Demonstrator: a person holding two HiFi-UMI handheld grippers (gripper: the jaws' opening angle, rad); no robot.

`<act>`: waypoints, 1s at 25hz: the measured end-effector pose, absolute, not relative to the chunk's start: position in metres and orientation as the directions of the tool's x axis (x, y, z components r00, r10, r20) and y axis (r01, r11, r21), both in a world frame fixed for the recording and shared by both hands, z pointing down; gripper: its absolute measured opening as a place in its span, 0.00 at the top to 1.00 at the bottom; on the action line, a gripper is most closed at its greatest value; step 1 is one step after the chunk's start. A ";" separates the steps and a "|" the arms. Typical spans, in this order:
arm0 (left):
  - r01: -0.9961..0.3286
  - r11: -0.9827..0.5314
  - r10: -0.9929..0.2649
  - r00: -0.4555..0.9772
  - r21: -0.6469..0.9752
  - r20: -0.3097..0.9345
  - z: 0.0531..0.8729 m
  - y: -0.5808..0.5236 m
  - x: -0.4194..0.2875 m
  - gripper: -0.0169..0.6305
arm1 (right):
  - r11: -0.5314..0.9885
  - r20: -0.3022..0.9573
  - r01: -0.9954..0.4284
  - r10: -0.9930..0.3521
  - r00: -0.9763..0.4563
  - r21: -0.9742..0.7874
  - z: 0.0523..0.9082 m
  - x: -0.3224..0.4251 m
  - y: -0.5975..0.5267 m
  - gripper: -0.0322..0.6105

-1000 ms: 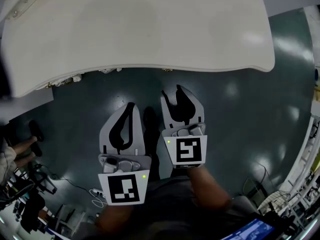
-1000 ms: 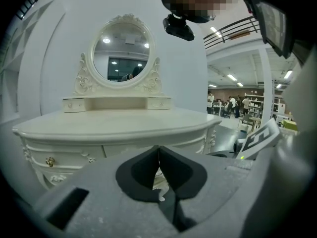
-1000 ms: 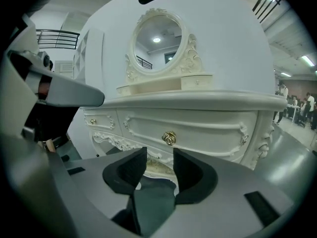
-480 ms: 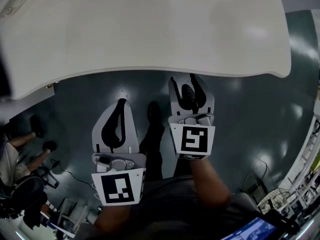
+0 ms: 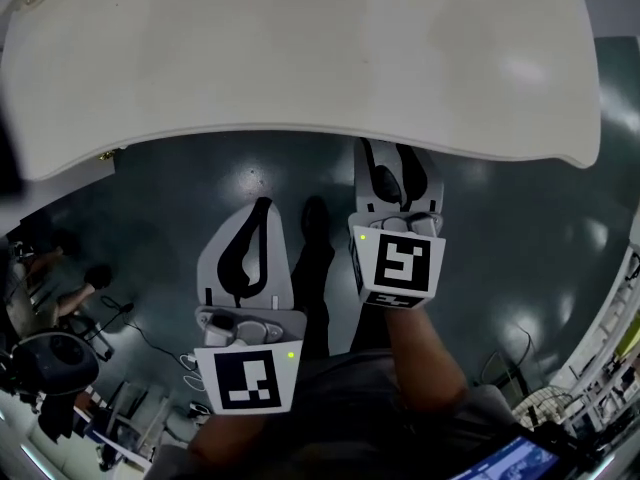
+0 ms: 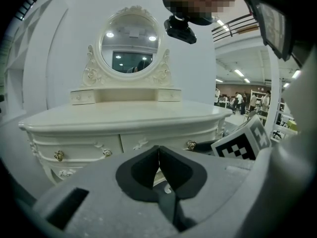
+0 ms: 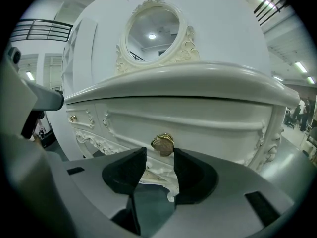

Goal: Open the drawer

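Observation:
A white carved dressing table (image 5: 300, 58) fills the top of the head view. In the right gripper view its right drawer front (image 7: 198, 118) is close ahead, with a gold knob (image 7: 162, 144) on it. My right gripper (image 7: 159, 155) is open. The knob sits just beyond the gap between its tips, and the pads do not touch it. Seen from the head, the right gripper (image 5: 396, 168) reaches under the tabletop's edge. My left gripper (image 5: 262, 208) hangs back over the floor, shut and empty (image 6: 158, 150). A left drawer knob (image 6: 58, 155) shows there too.
An oval mirror (image 6: 130, 42) with small drawers beside it stands on the tabletop. The floor (image 5: 520, 248) is dark green. My legs and shoe (image 5: 312, 218) are between the grippers. Cables, a chair and someone's feet (image 5: 60, 298) crowd the lower left.
Both grippers have moved forward toward the table. The right gripper's jaws have opened wider and its tips now sit under the tabletop's edge. The left stays shut.

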State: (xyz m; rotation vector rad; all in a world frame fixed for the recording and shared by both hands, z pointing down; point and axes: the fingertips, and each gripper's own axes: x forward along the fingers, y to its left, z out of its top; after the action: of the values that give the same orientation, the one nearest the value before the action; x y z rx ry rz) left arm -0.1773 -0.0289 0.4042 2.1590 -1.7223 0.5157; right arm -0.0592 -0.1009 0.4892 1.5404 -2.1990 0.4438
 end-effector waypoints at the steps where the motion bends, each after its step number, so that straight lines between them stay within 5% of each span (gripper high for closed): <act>1: -0.976 -0.214 -0.855 0.203 0.031 0.477 0.404 -0.026 -0.180 0.95 | 0.334 0.506 -0.942 -0.810 -0.298 -0.021 0.488 -0.062 -0.100 0.67; 9: -0.980 -0.199 -0.857 0.188 0.029 0.480 0.400 -0.031 -0.177 0.95 | 0.280 0.505 -0.960 -0.824 -0.256 -0.029 0.486 -0.046 -0.110 0.70; 12: -0.980 -0.197 -0.857 0.187 0.030 0.481 0.399 -0.031 -0.175 0.95 | 0.264 0.523 -0.964 -0.819 -0.234 -0.018 0.489 -0.036 -0.110 0.76; 14: -0.981 -0.192 -0.856 0.184 0.033 0.483 0.399 -0.028 -0.176 0.95 | 0.259 0.554 -0.966 -0.802 -0.225 -0.017 0.499 -0.032 -0.099 0.94; 19: -0.982 -0.189 -0.859 0.178 0.027 0.479 0.398 -0.024 -0.181 0.95 | 0.300 0.585 -0.953 -0.764 -0.271 -0.049 0.511 -0.039 -0.079 0.93; 22: -0.983 -0.183 -0.861 0.175 0.029 0.477 0.396 -0.025 -0.182 0.95 | 0.285 0.540 -0.956 -0.795 -0.278 -0.073 0.497 -0.036 -0.090 0.70; 25: -0.982 -0.188 -0.859 0.181 0.034 0.478 0.393 -0.027 -0.177 0.95 | 0.254 0.491 -0.965 -0.833 -0.256 -0.071 0.478 -0.028 -0.107 0.70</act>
State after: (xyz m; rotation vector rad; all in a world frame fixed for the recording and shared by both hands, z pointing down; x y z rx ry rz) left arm -0.1770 -0.0271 0.3931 2.1293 -1.7443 0.5107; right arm -0.0275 -0.1074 0.4784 1.6459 -2.1778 0.5153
